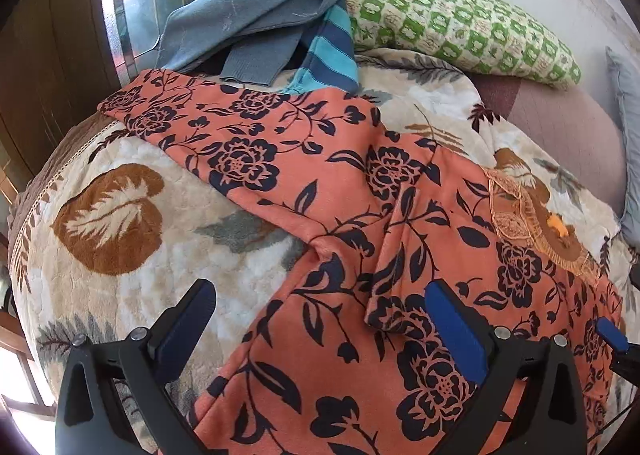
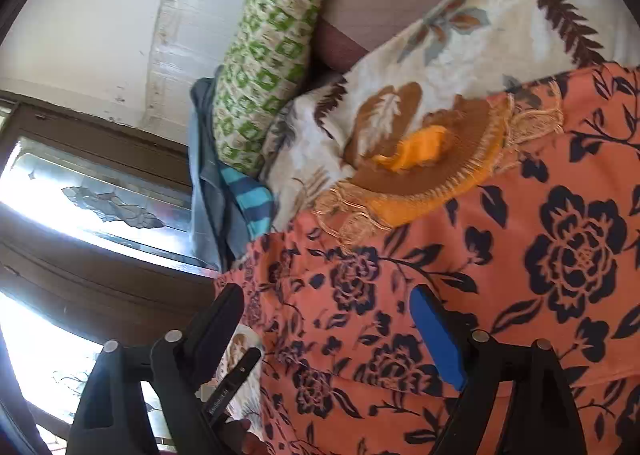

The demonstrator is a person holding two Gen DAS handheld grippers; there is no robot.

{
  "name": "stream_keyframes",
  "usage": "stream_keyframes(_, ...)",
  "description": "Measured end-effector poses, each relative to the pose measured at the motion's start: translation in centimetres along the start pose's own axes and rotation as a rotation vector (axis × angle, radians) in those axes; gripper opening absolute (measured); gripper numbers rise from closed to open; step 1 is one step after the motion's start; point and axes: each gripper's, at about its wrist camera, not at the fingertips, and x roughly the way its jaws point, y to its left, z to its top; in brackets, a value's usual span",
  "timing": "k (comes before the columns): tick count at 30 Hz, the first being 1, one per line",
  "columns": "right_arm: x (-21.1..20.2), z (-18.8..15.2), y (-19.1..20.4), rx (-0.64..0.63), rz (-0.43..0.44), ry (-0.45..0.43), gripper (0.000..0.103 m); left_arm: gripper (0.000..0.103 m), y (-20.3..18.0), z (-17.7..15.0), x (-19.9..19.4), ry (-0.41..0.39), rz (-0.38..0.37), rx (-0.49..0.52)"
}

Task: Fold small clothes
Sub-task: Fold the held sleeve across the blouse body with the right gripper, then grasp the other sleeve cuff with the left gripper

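You are holding both grippers over the orange floral garment [image 1: 320, 191], which is lying spread across the leaf-patterned blanket [image 1: 120, 239] on the bed. Your left gripper [image 1: 320, 319] is standing wide, gripping nothing. Your right gripper [image 2: 332, 327] is standing wide too, hovering above the garment's cloth. Beyond the garment, a grey-blue garment [image 1: 256, 15] and a green checked pillow [image 1: 460, 27] are resting

Left gripper [image 1: 320, 329], right gripper [image 2: 332, 333]: black frames, blue-padded fingers [image 1: 456, 331] (silver screws at pivots).
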Motion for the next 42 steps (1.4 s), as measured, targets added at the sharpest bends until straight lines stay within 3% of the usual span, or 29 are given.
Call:
stream_keyframes(4, 2.3, -0.2, -3.9, 0.017, -0.23, 0.11, 0.079, 0.103, -2.9, -1.1, 2.5, 0.07, 0.109, 0.151)
stream_keyframes(8, 1.3, 0.1, -4.8, 0.044, -0.181, 0.109, 0.075, 0.103, -3.2, -1.1, 2.7, 0.072, 0.117, 0.14)
stream_keyframes(13, 0.2, -0.8, -1.7, -0.072, -0.014, 0.075, 0.075, 0.103, -2.5, -0.4, 1.7, 0.044, 0.081, 0.096)
stream_keyframes(16, 0.6, -2.0, -0.1, -0.138, 0.034, 0.074, 0.075, 0.103, -1.9, 0.3, 0.7, -0.009, 0.082, 0.075)
stream_keyframes(18, 1.7, -2.8, 0.5, -0.163, 0.025, 0.104, 0.075, 0.103, -1.1, 0.8, 0.2, -0.037, 0.075, 0.049)
stream_keyframes(21, 5.8, -4.0, -0.3, -0.147, -0.103, 0.215, 0.074, 0.103, 0.2, 1.4, 0.1, -0.032, 0.06, 0.012)
stream_keyframes(22, 5.9, -4.2, -0.6, -0.161, -0.091, 0.194, 0.074, 0.103, 0.7, 1.7, 0.1, -0.021, 0.053, -0.001)
stream_keyframes(26, 5.8, -4.2, -1.0, -0.161, -0.071, 0.192, 0.074, 0.103, 4.2, 3.2, -0.3, -0.012, 0.011, -0.094)
stream_keyframes(30, 5.7, -4.1, -1.5, -0.136, -0.051, 0.175, 0.076, 0.103, 10.2, 6.2, 0.2, -0.006, -0.039, -0.258)
stream_keyframes(36, 6.0, -4.4, -0.5, -0.186, -0.072, 0.18, 0.081, 0.103, 20.9, 11.3, 4.0, 0.056, -0.189, -0.476)
stream_keyframes(40, 6.4, -4.3, -0.2, -0.199, -0.066, 0.192, 0.088, 0.103, 26.6, 12.2, 8.1, 0.154, -0.35, -0.654)
stream_keyframes(42, 6.6, -4.3, 0.0, -0.21, -0.066, 0.2, 0.09, 0.103, 28.5, 12.0, 9.3, 0.145, -0.392, -0.744)
